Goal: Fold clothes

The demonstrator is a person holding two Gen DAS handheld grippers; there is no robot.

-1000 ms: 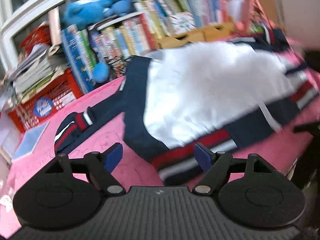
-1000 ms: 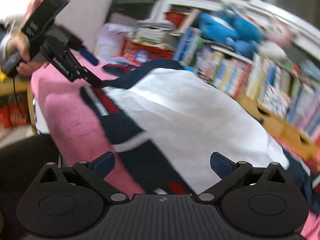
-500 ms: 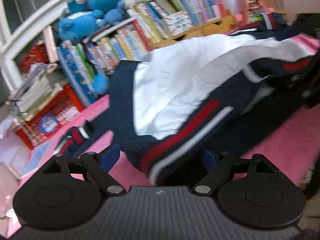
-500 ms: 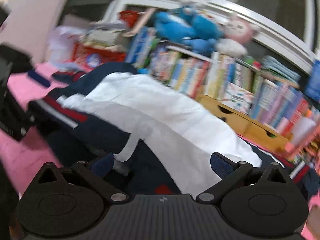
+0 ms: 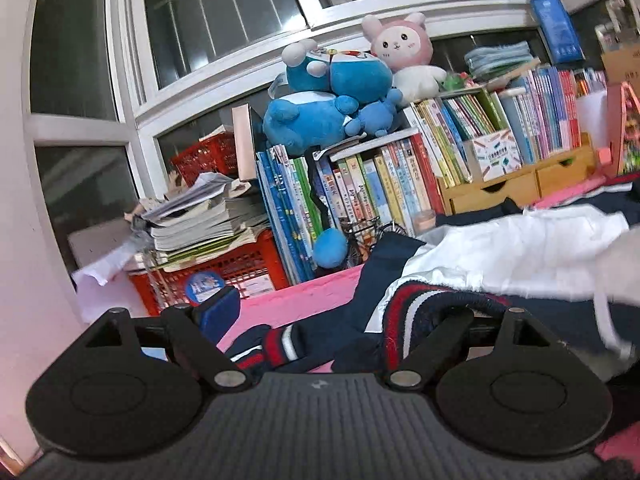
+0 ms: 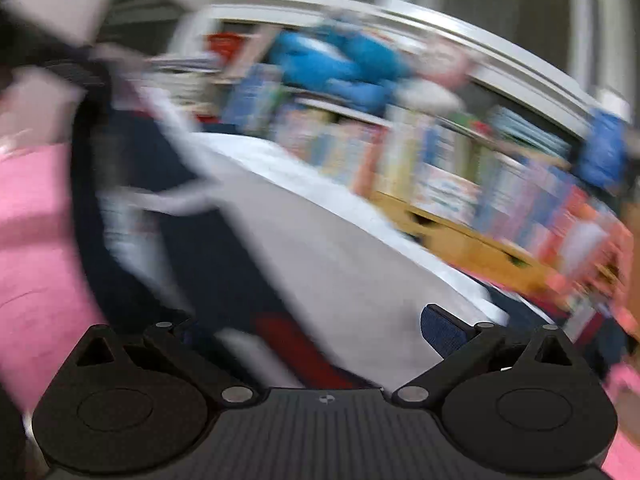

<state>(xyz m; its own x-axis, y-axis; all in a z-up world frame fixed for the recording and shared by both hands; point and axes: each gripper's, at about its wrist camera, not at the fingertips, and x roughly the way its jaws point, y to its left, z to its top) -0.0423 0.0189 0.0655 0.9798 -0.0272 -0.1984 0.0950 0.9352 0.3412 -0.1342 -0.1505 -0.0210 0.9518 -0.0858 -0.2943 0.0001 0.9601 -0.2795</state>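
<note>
One navy jacket with a white lining and red-and-white striped ribbed trim lies on the pink bench. The left tool stands wide open, its right finger buried under the jacket's striped hem and its blue-padded left finger clear of the cloth. The right tool, badly blurred, is also spread wide with the jacket lying between its fingers; whether it touches the cloth I cannot tell. Behind the jacket stand rows of upright books; above them sit two blue plush toys and one pink rabbit plush.
</note>
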